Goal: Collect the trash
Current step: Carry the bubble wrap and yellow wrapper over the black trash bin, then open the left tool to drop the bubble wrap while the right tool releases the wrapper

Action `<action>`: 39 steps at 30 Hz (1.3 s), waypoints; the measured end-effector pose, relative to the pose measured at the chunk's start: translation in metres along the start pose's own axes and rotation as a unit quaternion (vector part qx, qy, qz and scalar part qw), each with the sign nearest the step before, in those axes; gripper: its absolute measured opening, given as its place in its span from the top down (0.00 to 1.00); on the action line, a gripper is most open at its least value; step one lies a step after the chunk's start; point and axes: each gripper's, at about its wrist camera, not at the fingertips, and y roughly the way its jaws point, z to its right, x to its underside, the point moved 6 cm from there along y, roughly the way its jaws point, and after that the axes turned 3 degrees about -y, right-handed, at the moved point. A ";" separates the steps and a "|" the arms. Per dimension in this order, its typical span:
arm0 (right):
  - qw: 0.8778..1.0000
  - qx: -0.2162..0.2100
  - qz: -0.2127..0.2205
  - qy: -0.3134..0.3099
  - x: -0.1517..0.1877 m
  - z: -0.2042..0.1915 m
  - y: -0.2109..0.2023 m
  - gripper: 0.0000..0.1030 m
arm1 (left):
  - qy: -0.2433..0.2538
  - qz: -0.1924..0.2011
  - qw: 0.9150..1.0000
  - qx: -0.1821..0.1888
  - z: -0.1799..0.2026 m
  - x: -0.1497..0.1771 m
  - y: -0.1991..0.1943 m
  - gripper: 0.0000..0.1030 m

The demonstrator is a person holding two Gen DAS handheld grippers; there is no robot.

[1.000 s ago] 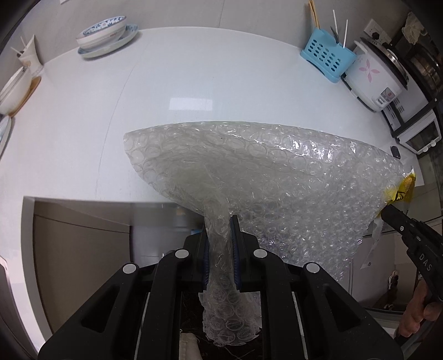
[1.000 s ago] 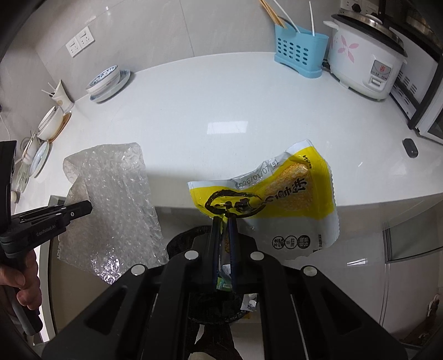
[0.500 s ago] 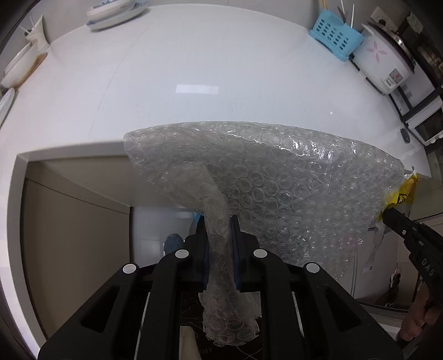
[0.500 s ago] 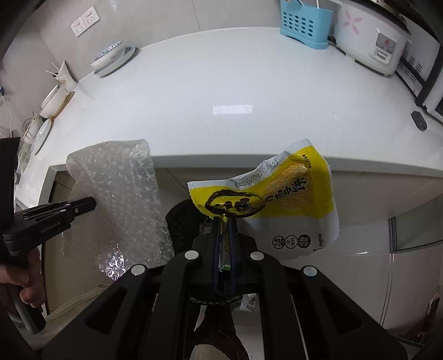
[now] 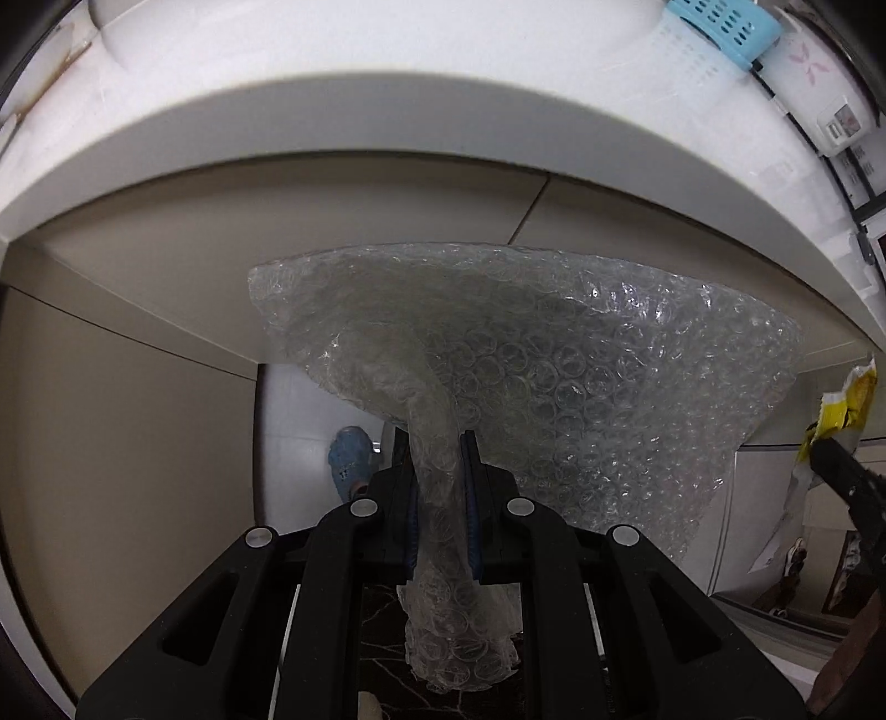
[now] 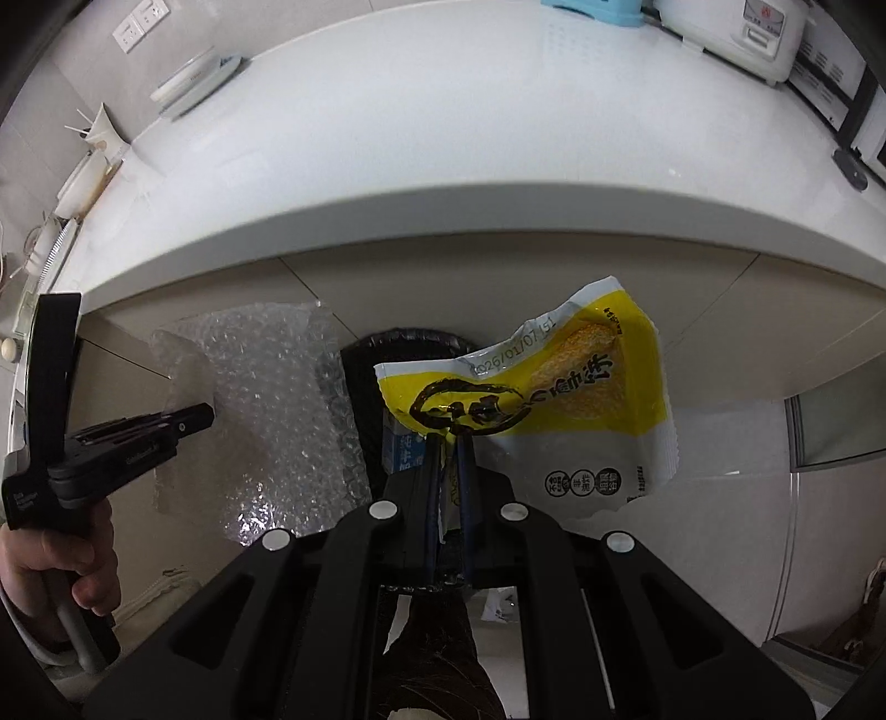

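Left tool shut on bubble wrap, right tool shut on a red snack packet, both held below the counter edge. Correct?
Not quite: the packet in the right tool is yellow, not red, as the right wrist view shows. The left tool is shut on bubble wrap, both below the counter edge.

A white bench [image 6: 498,127] is curving across the top of both views, its thick front edge overhanging beige cabinet panels [image 5: 138,443] that are sitting in shadow beneath it. On the bench, a stack of dishes [image 6: 194,83] is resting near a wall with white sockets [image 6: 141,27], while a blue basket [image 5: 720,22] and a white rice cooker [image 6: 736,33] are standing at the far right. Daylight is washing softly over the bench top, and pale floor [image 5: 293,432] is showing below.
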 end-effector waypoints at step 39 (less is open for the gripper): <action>0.999 -0.018 -0.045 0.000 0.013 -0.015 0.064 0.95 | 0.038 0.054 0.998 -0.009 0.008 0.000 -0.013 0.20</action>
